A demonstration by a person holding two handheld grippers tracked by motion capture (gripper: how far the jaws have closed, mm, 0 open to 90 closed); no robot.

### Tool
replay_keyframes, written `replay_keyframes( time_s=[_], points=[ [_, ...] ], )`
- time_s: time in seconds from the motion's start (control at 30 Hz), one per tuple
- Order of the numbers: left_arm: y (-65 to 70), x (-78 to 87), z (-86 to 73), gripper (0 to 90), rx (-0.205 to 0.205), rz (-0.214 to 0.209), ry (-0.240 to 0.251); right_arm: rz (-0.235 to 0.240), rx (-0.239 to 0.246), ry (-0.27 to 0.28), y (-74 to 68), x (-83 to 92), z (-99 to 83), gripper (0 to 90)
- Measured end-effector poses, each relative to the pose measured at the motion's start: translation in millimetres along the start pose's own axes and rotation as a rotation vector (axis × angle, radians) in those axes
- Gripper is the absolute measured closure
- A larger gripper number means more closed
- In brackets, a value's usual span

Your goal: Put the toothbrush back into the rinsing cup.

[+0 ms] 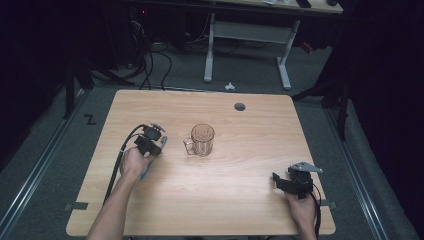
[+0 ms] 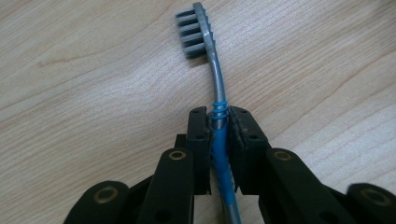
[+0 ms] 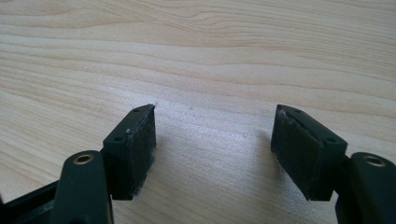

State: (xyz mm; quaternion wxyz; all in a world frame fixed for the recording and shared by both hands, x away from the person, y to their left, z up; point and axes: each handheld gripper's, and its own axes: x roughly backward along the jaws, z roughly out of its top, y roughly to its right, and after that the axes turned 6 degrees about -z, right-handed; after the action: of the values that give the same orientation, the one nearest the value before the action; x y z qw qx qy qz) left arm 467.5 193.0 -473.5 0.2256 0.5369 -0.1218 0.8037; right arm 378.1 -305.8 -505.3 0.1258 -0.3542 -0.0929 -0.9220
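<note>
A toothbrush (image 2: 215, 79) with a grey bristle head and a blue-ringed handle lies flat on the wooden table (image 1: 225, 200). My left gripper (image 2: 219, 114) is shut on its handle, both pads pressing just below the neck, with the head pointing away from me. In the high view the left gripper (image 1: 152, 140) sits left of centre and the blue handle end (image 1: 146, 171) sticks out below the hand. A clear glass mug (image 1: 201, 139) stands upright just right of it, apart from it. My right gripper (image 1: 285, 182) rests near the front right corner, and its jaws (image 3: 215, 126) stand open over bare wood.
A round cable hole (image 1: 240, 106) sits near the table's far edge. Beyond the table stand a white desk frame (image 1: 282, 65) and loose cables (image 1: 150, 60) on the floor. Wide bare wood lies between the mug and the right gripper.
</note>
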Motion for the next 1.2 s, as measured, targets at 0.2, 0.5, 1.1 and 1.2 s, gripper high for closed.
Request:
replay_keyframes(
  time_s=[0.2, 0.5, 1.1, 1.2],
  points=[
    [1.7, 4.3, 0.4, 79.3, 0.002, -0.012, 0.023, 0.001, 0.000, 0.000, 0.1, 0.1, -0.1, 31.2],
    [4.7, 17.7, 0.3, 79.3, -0.004, -0.028, 0.049, 0.002, 0.001, 0.001, 0.5, 0.1, -0.1, 31.2],
    [14.7, 55.0, 1.4, 79.4, -0.025, -0.066, 0.119, 0.003, 0.000, 0.001, 0.7, 0.2, -0.2, 31.2],
    [16.3, 59.9, 0.3, 79.4, -0.029, -0.078, 0.133, 0.003, 0.000, 0.001, 0.7, 0.2, -0.2, 31.2]
  ],
)
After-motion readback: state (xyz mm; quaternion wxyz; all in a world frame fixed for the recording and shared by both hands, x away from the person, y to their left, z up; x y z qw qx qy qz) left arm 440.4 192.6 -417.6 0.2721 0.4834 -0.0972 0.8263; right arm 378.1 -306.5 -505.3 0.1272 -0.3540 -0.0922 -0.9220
